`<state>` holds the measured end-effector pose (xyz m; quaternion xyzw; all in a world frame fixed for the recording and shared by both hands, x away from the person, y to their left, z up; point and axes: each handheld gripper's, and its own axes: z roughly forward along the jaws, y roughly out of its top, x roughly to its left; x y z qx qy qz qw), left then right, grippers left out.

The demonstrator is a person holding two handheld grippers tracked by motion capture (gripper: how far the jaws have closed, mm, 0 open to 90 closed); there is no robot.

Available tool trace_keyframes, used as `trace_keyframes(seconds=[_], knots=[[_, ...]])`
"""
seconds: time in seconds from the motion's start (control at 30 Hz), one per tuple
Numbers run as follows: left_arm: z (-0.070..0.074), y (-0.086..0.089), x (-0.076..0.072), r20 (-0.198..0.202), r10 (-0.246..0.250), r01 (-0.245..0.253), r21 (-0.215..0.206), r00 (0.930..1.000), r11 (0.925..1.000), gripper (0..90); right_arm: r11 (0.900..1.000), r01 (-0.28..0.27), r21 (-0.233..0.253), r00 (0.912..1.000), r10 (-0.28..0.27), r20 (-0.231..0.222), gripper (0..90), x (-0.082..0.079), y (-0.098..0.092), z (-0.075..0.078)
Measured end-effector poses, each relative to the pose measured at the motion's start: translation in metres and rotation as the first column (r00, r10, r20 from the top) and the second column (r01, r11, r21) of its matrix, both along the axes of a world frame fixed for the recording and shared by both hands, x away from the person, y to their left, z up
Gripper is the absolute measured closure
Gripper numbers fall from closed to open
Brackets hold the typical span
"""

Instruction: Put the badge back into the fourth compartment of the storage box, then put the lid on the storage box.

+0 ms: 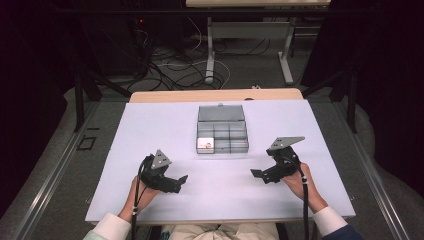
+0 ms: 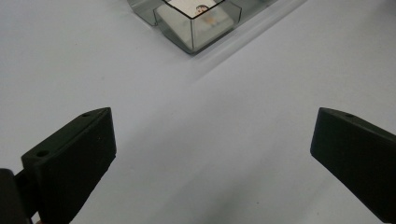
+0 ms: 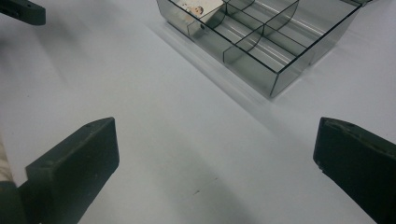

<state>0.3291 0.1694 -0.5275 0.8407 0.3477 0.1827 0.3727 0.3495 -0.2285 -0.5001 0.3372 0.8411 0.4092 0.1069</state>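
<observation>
box: a clear grey compartment box (image 1: 222, 136) is sitting near the middle of the table (image 1: 150, 130), its lid (image 1: 221, 113) standing open at the far side.
compartments: dividers are splitting the box into small cells; the near-left cell is holding a small pale item (image 1: 205, 145) with a dark mark on it, too small to tell what it is.
left claw: the left claw (image 1: 183, 179) is resting low over the table, near the box's front-left corner but apart from it, jaws standing wide apart and holding nothing.
right claw: the right claw (image 1: 256, 173) is sitting at the other side, near the box's front-right corner, also apart from it, jaws spread wide and gripping nothing.
between: bare white table is lying between each claw and the box, so nothing is blocking either one.
left gripper view: the box corner with the pale item (image 2: 196, 7) is showing at the top, ahead of the open jaws.
right gripper view: the box (image 3: 261, 42) is lying ahead and to the right, and the tip of the left claw (image 3: 23, 11) is showing at the top left.
around: cables (image 1: 175, 62) are trailing over the floor beyond the table, beside the legs of another desk (image 1: 250, 30).
</observation>
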Motion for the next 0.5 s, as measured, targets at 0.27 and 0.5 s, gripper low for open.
trace_keyframes(seconds=[0.27,0.5], knots=[[0.001,-0.005,0.003,-0.007,-0.006,0.006,0.024,1.0000,0.9997,0.0,1.000,-0.011,-0.016,0.9999,0.011,-0.003,0.0,0.001,-0.001,-0.004],[0.005,-0.014,0.014,-0.011,-0.009,0.009,0.028,0.9999,0.9996,0.0,0.999,-0.007,-0.041,1.0000,0.007,-0.007,0.0,0.004,0.001,-0.007]])
